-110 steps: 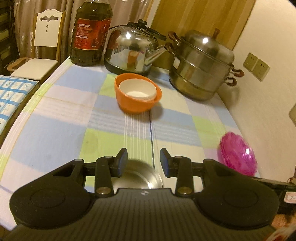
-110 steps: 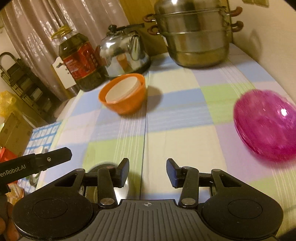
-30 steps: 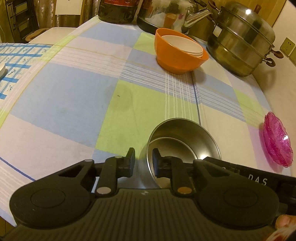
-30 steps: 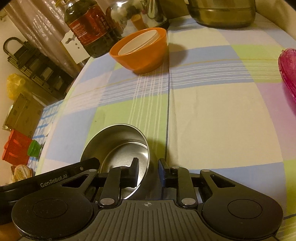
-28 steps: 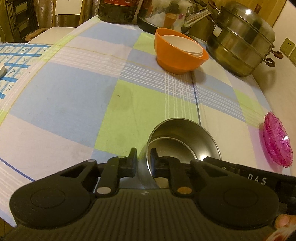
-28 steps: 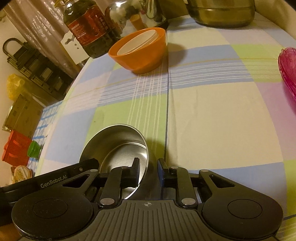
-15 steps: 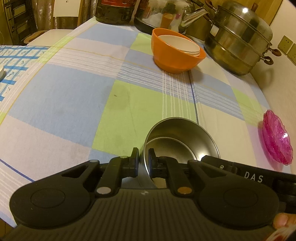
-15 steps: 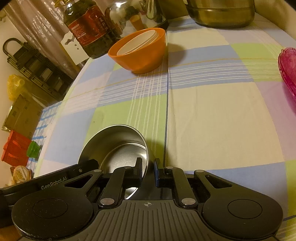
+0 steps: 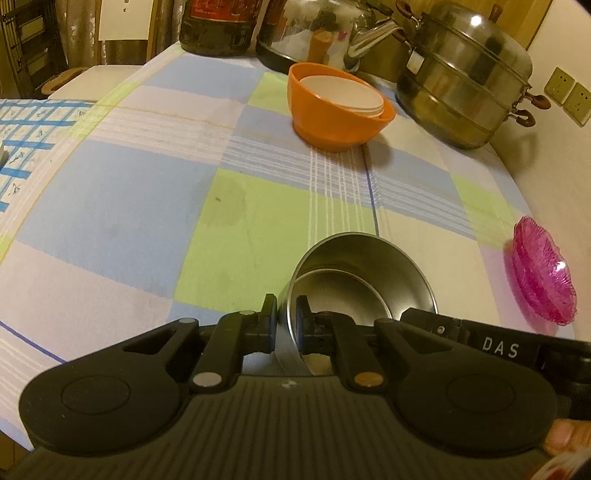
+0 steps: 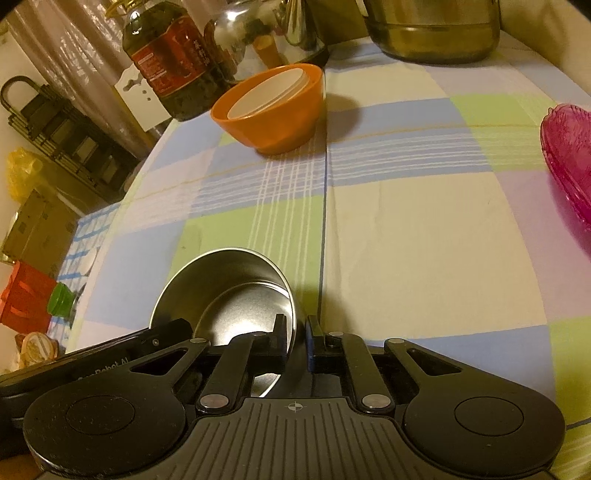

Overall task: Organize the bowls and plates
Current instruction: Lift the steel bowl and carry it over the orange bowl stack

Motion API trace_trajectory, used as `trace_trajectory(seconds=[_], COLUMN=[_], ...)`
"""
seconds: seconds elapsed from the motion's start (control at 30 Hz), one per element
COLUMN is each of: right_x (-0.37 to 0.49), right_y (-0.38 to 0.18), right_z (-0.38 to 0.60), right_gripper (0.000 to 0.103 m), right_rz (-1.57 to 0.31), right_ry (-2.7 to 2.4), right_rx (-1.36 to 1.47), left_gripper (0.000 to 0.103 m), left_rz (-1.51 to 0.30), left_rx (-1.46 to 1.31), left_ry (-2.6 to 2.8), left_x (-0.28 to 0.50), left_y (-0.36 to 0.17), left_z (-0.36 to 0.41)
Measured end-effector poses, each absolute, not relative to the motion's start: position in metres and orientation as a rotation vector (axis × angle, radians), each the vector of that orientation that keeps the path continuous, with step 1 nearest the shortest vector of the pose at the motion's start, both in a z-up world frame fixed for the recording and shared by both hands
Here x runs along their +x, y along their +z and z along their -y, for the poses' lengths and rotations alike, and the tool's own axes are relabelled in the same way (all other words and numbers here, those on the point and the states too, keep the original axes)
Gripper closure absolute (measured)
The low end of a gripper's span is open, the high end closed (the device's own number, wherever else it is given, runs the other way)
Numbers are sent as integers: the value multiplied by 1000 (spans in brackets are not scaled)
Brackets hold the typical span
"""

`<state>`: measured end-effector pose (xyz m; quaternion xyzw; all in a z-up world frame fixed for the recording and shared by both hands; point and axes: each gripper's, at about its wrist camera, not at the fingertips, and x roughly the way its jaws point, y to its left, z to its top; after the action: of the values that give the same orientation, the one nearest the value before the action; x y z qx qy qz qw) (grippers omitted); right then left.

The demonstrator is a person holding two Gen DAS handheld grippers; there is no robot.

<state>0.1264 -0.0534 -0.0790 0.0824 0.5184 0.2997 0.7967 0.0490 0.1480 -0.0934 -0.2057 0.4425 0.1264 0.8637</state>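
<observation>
A steel bowl (image 9: 362,280) (image 10: 229,291) sits low on the checked tablecloth near its front edge. My left gripper (image 9: 286,325) is shut on the bowl's near left rim, one pad outside the wall and one inside. My right gripper (image 10: 299,339) grips the right rim the same way, its jaws closing tight on the wall. Each gripper's black body shows in the other's view. Farther back stands an orange bowl (image 9: 340,110) (image 10: 273,110) with a white bowl (image 9: 341,94) nested in it. A pink glass dish (image 9: 543,280) (image 10: 569,158) lies at the right.
Along the back stand a steel steamer pot (image 9: 465,85), a kettle (image 9: 317,33) and a large oil bottle (image 10: 170,59). A wall runs along the table's right side. Off the left edge are a chair (image 9: 88,74), boxes and a black rack (image 10: 66,136).
Both grippers came down from above the table to the steel bowl. Over the last second their jaws narrowed from partly open to shut on its rim.
</observation>
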Motion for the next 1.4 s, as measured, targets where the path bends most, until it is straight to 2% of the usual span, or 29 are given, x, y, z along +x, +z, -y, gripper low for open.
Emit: trace_trajectory(seconds=[0.6,1.4], right_x=[149,258], right_y=[-43,10], right_z=[65,21], right_gripper=[95,95], right_rz=[-1042,-891], right_ry=[629,652], right_rx=[207,221], left_gripper=[95,95], left_rz=[-859,-714], left_rx=[-387,-398], left_ry=[224,204], left_x=[83,186], left_y=[-54,-11], left_z=[-141,-190])
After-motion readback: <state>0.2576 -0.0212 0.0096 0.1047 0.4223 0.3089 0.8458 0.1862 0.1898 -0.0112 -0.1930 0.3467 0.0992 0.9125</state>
